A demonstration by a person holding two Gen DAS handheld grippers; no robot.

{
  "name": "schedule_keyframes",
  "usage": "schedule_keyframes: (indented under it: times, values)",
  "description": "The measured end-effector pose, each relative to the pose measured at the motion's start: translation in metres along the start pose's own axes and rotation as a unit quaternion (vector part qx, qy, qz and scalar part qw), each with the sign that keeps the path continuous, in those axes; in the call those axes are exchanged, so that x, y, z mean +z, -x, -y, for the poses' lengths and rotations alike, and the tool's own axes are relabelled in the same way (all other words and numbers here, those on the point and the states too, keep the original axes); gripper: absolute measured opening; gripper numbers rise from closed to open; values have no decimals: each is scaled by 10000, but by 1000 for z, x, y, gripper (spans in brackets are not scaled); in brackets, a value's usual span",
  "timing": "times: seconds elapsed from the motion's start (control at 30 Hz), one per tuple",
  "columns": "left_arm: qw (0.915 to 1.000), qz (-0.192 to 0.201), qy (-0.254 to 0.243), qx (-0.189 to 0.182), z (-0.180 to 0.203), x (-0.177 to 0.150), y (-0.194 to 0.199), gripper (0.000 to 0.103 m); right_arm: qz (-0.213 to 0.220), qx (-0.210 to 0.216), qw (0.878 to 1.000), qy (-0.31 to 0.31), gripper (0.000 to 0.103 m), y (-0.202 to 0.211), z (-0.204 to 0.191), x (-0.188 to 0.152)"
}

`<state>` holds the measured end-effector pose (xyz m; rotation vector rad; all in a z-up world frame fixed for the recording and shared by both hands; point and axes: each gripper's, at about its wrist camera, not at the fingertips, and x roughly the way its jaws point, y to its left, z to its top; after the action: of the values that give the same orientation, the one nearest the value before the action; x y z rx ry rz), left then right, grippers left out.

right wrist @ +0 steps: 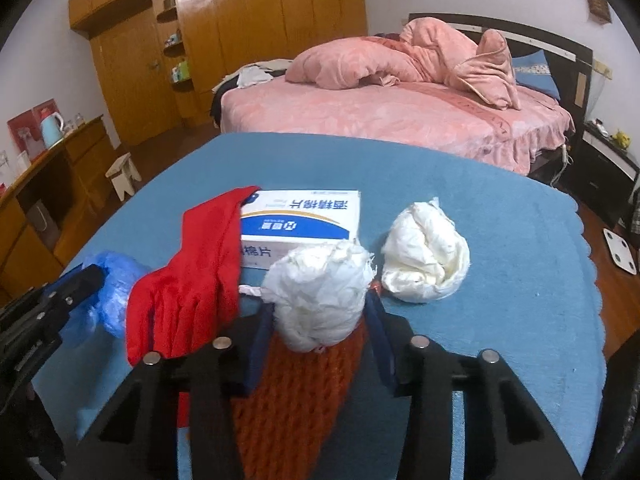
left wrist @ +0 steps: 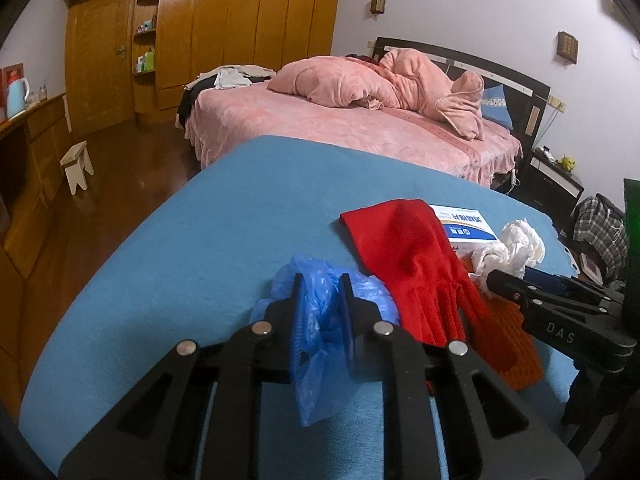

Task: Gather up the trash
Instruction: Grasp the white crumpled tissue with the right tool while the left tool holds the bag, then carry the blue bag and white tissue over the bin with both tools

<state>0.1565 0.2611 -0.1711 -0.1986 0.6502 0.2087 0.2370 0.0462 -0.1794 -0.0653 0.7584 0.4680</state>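
Note:
My left gripper (left wrist: 322,286) is shut on a crumpled blue plastic bag (left wrist: 320,316) on the blue-covered table (left wrist: 200,248); the bag also shows in the right wrist view (right wrist: 114,276). My right gripper (right wrist: 318,312) has its jaws around a white crumpled tissue ball (right wrist: 320,292) that lies on an orange knitted cloth (right wrist: 304,392); the jaws stand apart at the ball's sides. A second white wad (right wrist: 426,256) lies to its right. A red glove (right wrist: 192,276) lies between the two grippers.
A white and blue box (right wrist: 304,220) lies behind the glove. Beyond the table is a pink bed (right wrist: 400,112), a wooden wardrobe (right wrist: 240,20), a small white stool (right wrist: 124,174) and a wooden sideboard (right wrist: 52,184) at left.

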Motion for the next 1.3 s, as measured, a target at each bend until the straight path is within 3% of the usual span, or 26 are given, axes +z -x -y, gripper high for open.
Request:
schedule_keyframes:
  times: [0.27,0.67,0.9,1.3]
  values:
    - [9997,175,145,23,-6,0,7,15,314,18,9994,-170,37,24,5,1]
    - [9974,696,180,-6,-3,12,64,14,684,-22,9970,-353,37,81,26,-2]
    - [9956,799,-176,-462,40,13,90,14,811,-180,9958,-386,37,117,39,-12]
    - [9867,655,-612,-1358,129,-7,105,14,1031,-516,9901,-795,37,185,89,-38]
